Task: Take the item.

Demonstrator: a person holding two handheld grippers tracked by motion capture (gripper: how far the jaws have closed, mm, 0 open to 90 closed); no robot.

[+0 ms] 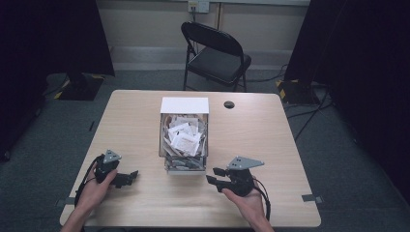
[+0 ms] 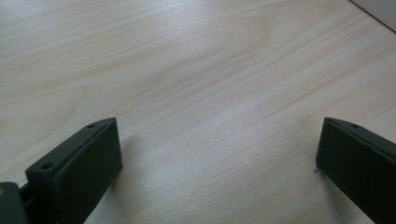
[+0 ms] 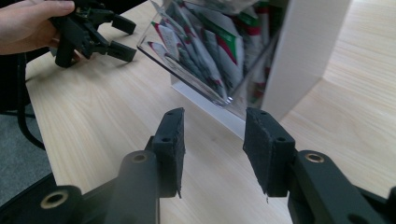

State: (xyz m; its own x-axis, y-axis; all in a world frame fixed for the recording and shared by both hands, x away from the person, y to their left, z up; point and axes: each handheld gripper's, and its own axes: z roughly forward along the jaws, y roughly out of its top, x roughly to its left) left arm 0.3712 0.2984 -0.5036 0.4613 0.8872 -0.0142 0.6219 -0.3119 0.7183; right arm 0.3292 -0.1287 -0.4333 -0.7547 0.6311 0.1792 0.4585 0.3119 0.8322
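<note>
A clear box (image 1: 183, 137) full of small paper packets (image 1: 184, 137) stands in the middle of the table (image 1: 261, 145), its long axis running away from the person toward the far edge, with a white panel (image 1: 184, 105) at its far end and the near end facing the person. The packets lie jumbled and leaning inside it. The left hand-held gripper (image 1: 126, 178) rests low over the table to the left of the box's near end, its jaws spread wide over bare wood and pointing toward the box, with nothing between them. The right hand-held gripper (image 1: 216, 175) sits to the right of the box's near corner, pointing left at it; its jaws stand partly apart and pinch nothing, the box just beyond the tips. The table is pale wood grain with a round cable hole (image 1: 229, 104) near the far edge. Beyond it a black folding chair (image 1: 217, 57) stands on grey carpet, with dark curtains at both sides.
</note>
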